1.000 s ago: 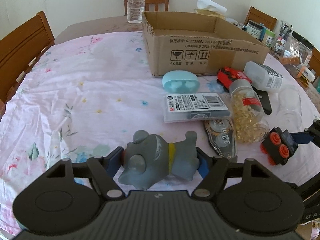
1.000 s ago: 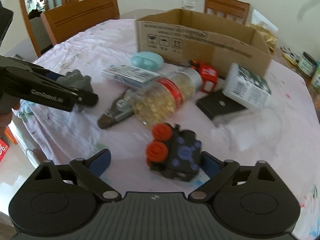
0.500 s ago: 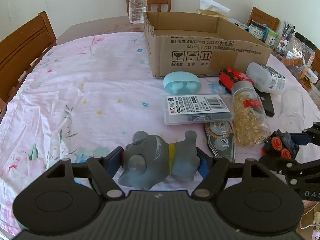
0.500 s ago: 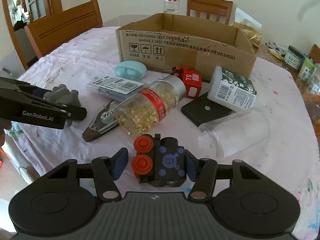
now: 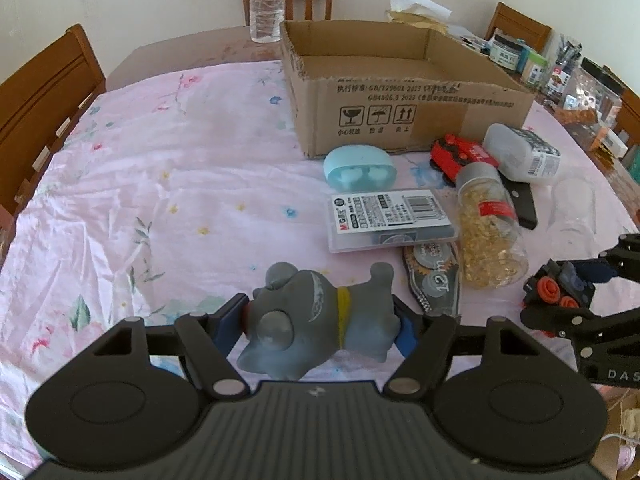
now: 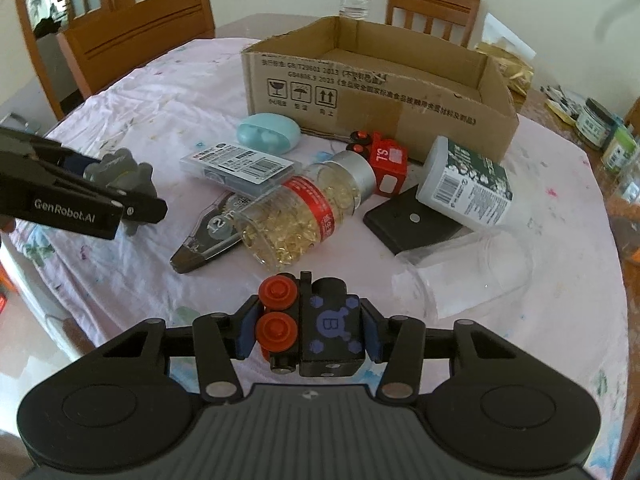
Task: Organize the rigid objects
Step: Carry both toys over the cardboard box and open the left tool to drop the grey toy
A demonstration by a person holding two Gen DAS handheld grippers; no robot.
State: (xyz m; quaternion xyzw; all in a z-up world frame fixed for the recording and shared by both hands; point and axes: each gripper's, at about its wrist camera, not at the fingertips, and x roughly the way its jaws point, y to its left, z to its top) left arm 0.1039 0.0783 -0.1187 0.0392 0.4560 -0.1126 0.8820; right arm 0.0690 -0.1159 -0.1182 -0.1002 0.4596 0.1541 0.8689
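The left tongs are squeezing a grey toy animal with a yellow band, and the jaws are closing in on it, with the blue pads pushing on both its ends. It sits low over the pink flowery cloth on the worktop, near the front edge. The right tongs are clamped tight on a little black toy car with red wheels, one pad on each side. The car is also near the front edge of the worktop, just in front of a tipped-over jar of yellow capsules. Behind the jar lie a flat clear pen case, a light blue case, a red toy car, a white bottle on its side and a clear cup on its side. Farther back stands an open cardboard box. I cannot see anything inside the box from here.
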